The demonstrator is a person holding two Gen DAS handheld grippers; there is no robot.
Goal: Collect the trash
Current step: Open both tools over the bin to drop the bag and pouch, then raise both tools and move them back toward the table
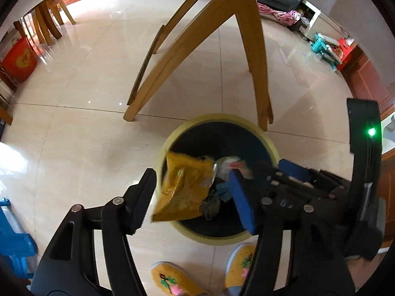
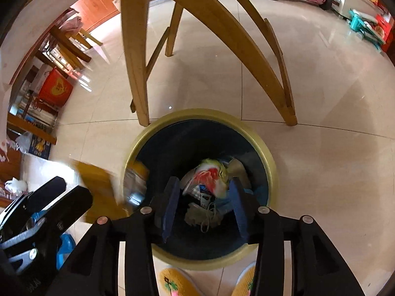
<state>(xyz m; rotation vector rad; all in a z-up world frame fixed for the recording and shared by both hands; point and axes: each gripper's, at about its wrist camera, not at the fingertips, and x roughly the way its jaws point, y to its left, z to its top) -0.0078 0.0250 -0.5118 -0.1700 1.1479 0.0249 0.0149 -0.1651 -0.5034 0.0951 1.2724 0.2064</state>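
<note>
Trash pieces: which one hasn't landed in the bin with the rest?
The yellow wrapper. It is blurred, over the bin's rim between the left tool's open fingers, while the other scraps lie at the bottom.

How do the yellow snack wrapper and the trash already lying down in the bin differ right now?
The yellow snack wrapper is up at rim height, between the open left tongs, touching neither pad; the crumpled trash lies at the bottom of the bin. The wrapper is flat, one colour and motion-blurred; the pile is wadded, mixed white, red and blue, and sharp. Both are packaging waste over the bin's mouth.
</note>
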